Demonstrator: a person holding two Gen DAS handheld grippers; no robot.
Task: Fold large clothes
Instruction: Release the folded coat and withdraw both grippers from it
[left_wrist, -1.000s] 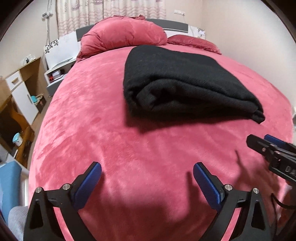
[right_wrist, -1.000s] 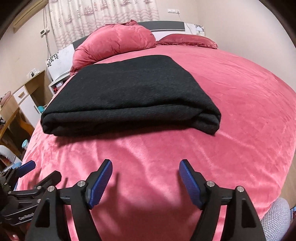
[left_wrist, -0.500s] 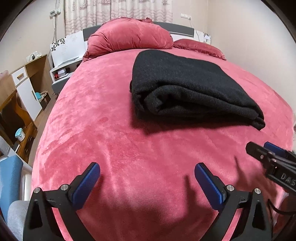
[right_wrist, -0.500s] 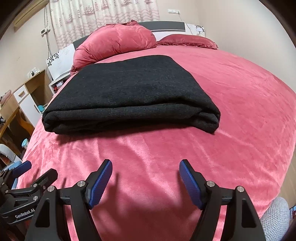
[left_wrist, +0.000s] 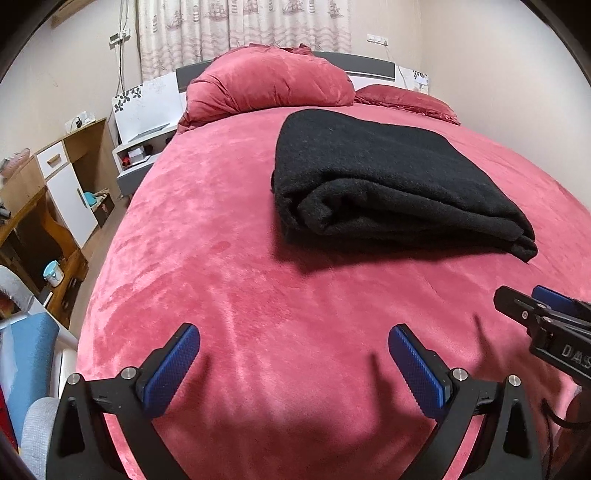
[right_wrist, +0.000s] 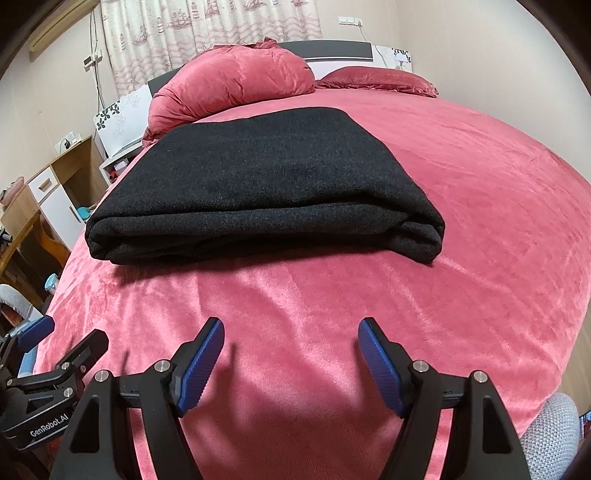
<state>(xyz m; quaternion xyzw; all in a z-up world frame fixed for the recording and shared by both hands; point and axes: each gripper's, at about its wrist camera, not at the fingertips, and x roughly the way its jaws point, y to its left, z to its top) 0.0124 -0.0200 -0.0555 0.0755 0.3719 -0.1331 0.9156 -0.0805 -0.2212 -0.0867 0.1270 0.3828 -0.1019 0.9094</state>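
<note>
A black garment (left_wrist: 384, 184) lies folded into a thick rectangle on the red bed (left_wrist: 229, 266), its folded edge facing me. In the right wrist view the same garment (right_wrist: 266, 184) fills the middle. My left gripper (left_wrist: 293, 350) hovers open over bare bedding, short of the garment, nothing between its blue pads. My right gripper (right_wrist: 291, 345) is open too, just in front of the garment's near edge and apart from it. Each gripper shows at the edge of the other's view: the right gripper (left_wrist: 546, 317) and the left gripper (right_wrist: 55, 350).
Two red pillows (left_wrist: 269, 85) lie at the headboard. A white nightstand (left_wrist: 144, 147) and a wooden desk with a cabinet (left_wrist: 55, 192) stand left of the bed. A wall runs along the right side. A grey sleeve (right_wrist: 550, 432) shows at the lower right.
The left wrist view has swung slightly, so the garment sits further right in it. The right gripper and the garment have not moved.
</note>
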